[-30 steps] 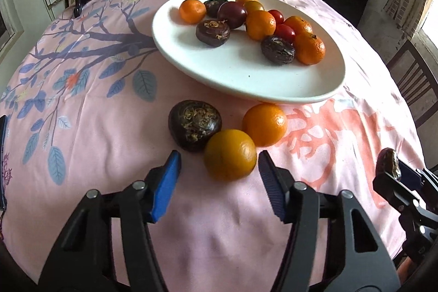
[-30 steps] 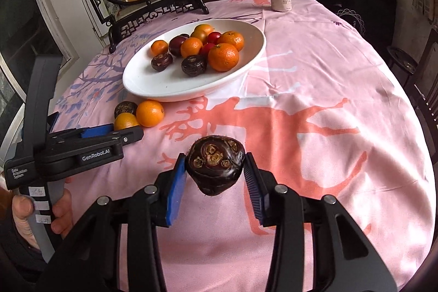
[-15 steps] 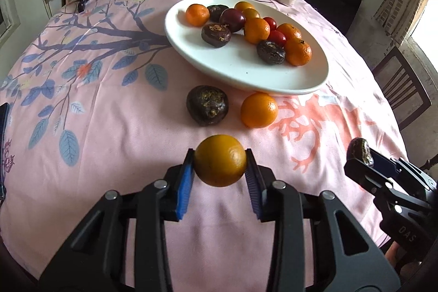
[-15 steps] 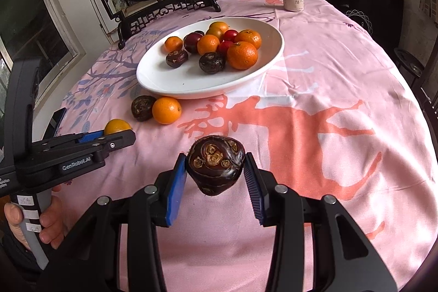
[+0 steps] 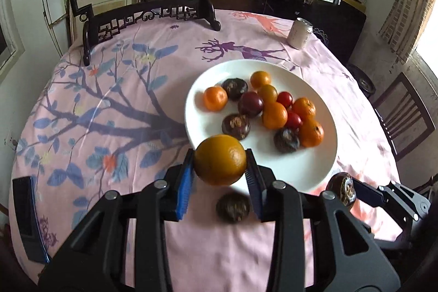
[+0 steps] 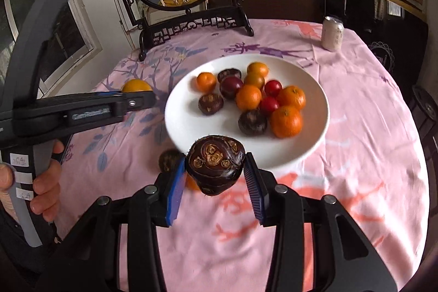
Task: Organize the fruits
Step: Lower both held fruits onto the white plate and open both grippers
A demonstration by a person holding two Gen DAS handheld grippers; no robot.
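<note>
Both grippers were loaded, left gripper [image 5: 220, 173] squeezing an orange [image 5: 220, 159] mid-frame, right gripper [image 6: 215, 178] clamping a dark fruit [image 6: 215, 164], either could've rolled off the crowded plate [image 5: 320, 168] rim

At mid-left of the right wrist view, the left gripper [image 6: 137, 97] carries a white side label, blurred, apparently "GenRobot.AI". Small white handle stickers bear unreadable digits.

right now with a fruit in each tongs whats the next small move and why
Probably carry the left tongs forward over the white plate and release there. They are shut on the orange, which hangs lifted at the plate's near rim, and the near part of the plate is bare.
</note>
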